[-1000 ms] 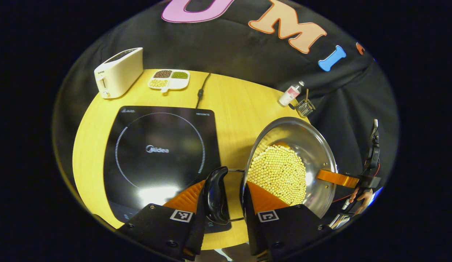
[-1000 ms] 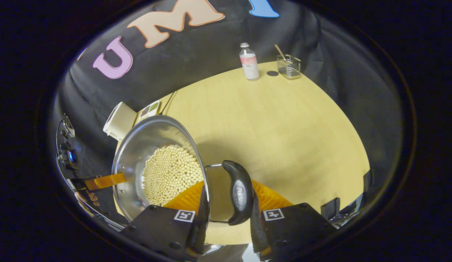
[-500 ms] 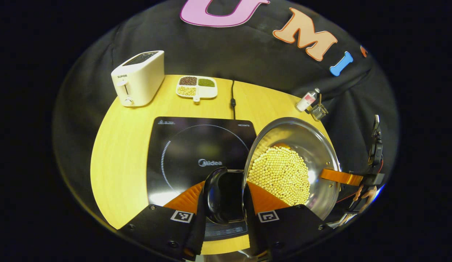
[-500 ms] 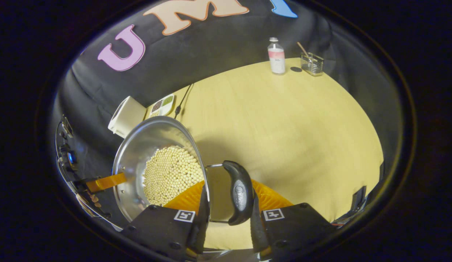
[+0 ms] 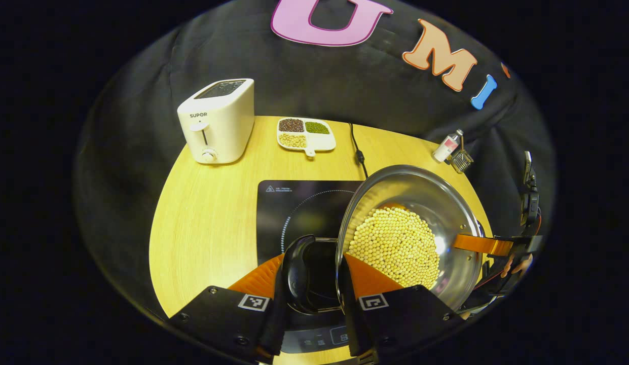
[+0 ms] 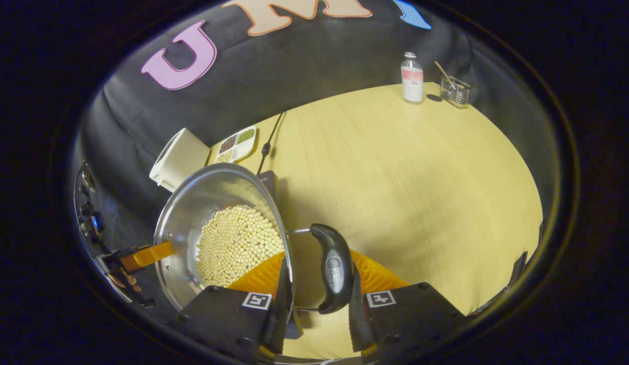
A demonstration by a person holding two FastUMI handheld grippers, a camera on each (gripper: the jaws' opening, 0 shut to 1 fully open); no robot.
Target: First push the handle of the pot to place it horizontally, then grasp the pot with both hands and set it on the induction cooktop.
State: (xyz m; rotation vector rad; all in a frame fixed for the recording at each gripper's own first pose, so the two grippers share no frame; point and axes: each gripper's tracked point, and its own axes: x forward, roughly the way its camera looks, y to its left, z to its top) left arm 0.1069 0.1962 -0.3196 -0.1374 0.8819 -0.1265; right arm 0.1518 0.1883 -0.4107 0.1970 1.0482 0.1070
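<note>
A steel pot [image 5: 420,195] holding pale round beans [image 5: 393,243] hangs between both grippers. My left gripper [image 5: 312,271] is shut on the pot's black side handle [image 5: 294,274]. The black induction cooktop [image 5: 299,208] lies under that handle and reaches beneath the pot's left part. In the right gripper view the pot [image 6: 202,197] is at the left, and my right gripper [image 6: 317,276] is shut on the other black handle [image 6: 334,268]. A corner of the cooktop [image 6: 270,180] peeks out behind the rim. Each view shows the opposite gripper [image 5: 489,246] [image 6: 142,254] at the pot's far side.
On the wooden table [image 5: 208,218] a white toaster [image 5: 218,121] and a divided dish of grains [image 5: 305,134] stand at the back, with the cooktop's cord [image 5: 358,149] beside them. A small bottle [image 6: 411,78] and a wire holder [image 6: 455,91] stand at the far right corner.
Both grippers have carried the pot leftwards across the table. The cooktop, earlier to the left of the pot, now lies partly beneath it. Both grips on the handles are unchanged.
</note>
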